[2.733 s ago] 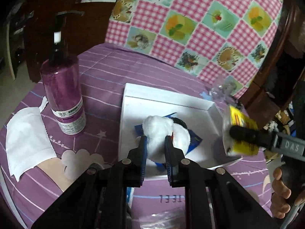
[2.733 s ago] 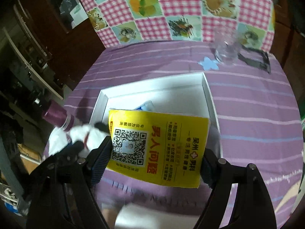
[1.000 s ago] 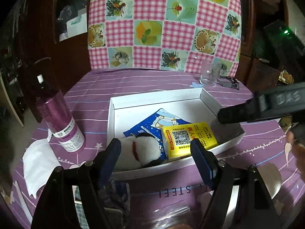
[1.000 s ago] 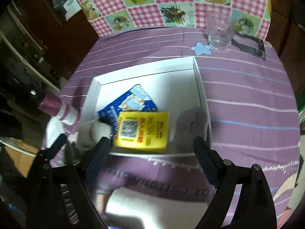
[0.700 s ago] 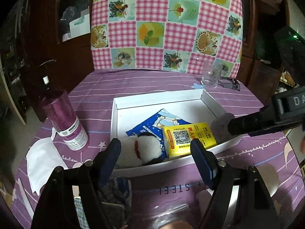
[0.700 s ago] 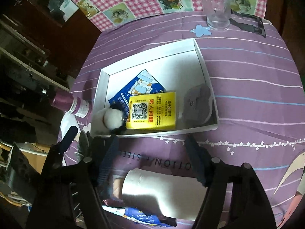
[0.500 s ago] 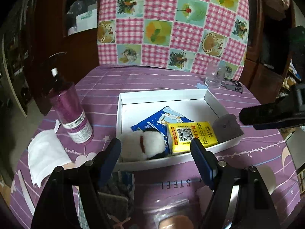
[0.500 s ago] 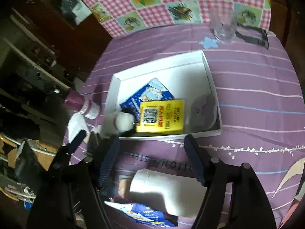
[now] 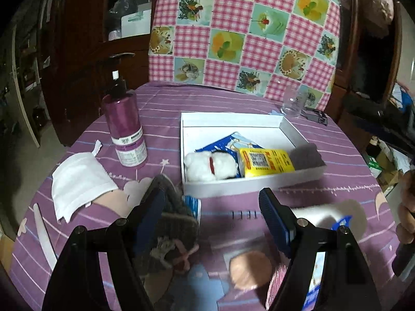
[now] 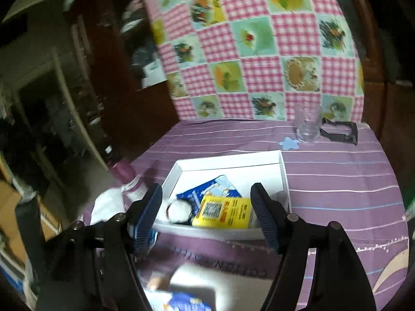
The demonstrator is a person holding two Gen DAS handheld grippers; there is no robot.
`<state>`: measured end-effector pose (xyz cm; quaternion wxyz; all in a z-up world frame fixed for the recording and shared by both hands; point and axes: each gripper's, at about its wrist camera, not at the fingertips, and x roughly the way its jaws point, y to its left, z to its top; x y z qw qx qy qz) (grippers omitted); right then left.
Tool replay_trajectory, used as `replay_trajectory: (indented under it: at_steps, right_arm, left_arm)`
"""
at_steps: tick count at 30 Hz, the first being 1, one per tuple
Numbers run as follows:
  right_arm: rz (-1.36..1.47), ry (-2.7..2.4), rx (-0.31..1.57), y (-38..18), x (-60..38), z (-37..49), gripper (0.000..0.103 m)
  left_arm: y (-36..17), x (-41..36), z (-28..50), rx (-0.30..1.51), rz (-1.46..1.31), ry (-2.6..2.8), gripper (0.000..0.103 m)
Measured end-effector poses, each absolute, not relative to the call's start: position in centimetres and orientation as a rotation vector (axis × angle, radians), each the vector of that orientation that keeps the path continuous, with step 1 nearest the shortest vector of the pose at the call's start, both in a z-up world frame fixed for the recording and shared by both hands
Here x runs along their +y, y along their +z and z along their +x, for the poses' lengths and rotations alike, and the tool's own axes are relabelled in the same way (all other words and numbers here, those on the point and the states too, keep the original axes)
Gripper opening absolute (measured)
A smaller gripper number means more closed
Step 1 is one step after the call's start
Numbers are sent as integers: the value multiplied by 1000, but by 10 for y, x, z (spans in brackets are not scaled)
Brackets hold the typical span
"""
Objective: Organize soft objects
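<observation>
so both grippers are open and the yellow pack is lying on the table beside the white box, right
Not quite. Both grippers, left and right, are open, but the yellow pack lies inside the white box, next to the white plush. The left wrist view shows it.

Both wrist views face the white box (image 9: 249,184) (image 10: 228,160), above table

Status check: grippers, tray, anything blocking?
Left gripper and right gripper: jaws open, empty. White tray holds plush toy, yellow packet, blue packet, grey pad. Knit item loose by left jaws.
</observation>
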<state>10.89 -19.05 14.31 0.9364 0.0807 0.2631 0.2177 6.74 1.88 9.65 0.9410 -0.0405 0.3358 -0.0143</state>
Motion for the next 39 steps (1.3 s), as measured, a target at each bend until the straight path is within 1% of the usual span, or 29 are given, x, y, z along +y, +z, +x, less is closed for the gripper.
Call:
replay_trajectory:
  at_steps: [3,7,10,13,17,19,21,23,34,36,37,39]
  right_arm:
    - [165,466,565,134,-197,90,71]
    - [73,442,524,120,-204,53,71]
    - [10,437,510,105,-205,28,71]
    - [18,466,499,89,-208,12,71]
    - [21,496,543,69,-205,8,71]
    - [15,510,587,63,-201,11,71]
    - [23,515,624,57,-198,12,65]
    - [22,526,668,52,-195,14,61]
    - [66,582,782,37,-196,21,59]
    - [67,608,788,37,-193,19,47]
    - [65,617,788,37,-192,18,46]
    - [50,628,775,40,-188,14,41]
  left_arm:
    - [93,16,52,674,-59,-39,76]
    - [86,13,32,652,-35,-55,76]
    - [80,13,22,646,-61,-89,76]
    - [71,14,12,643,-96,-136,76]
    - [53,17,10,712,-141,-226,76]
    - [51,16,11,718,-133,-211,76]
    - [51,15,10,717,-137,-220,76]
    - [51,12,8,713,-122,-217,76]
    - [41,-6,10,757,-7,-195,76]
    - [39,-9,11,766,12,-188,76]
    - [38,-10,11,768,17,-190,76]
    - [37,-12,10,766,27,-192,76]
